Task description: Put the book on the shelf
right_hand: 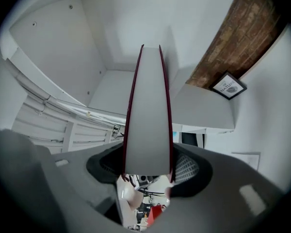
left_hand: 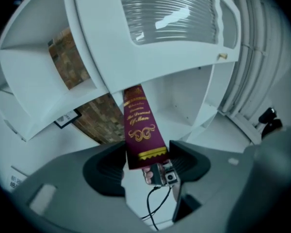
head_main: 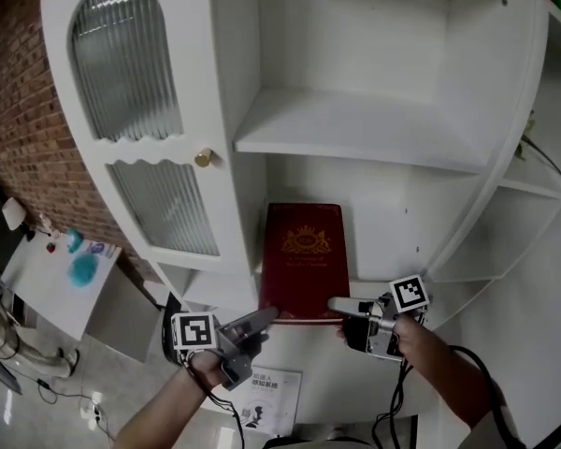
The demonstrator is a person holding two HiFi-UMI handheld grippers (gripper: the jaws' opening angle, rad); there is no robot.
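Far left, brick wall and a small white table with teal items on it; next, the shelf unit with its arched door of ribbed glass, gold knob at the door's right edge. Below the door, left gripper pointing level toward the right, jaws closed on the lower left corner of the book; in the left gripper view, gilt-lettered spine caught between the two dark pads. Dark red book upright, gold crest on the front cover facing out, in front of the open compartment beneath the shelf board, top edge a little below that board; contact of the bottom edge with any surface not discernible. Printed sheet lying lower down, under the left gripper. To the right, right gripper pointing left, jaws clamped on the book's lower right corner; in the right gripper view, pale page edges between the pads, a red cover pressed against each. Further right, curved side shelves of the unit
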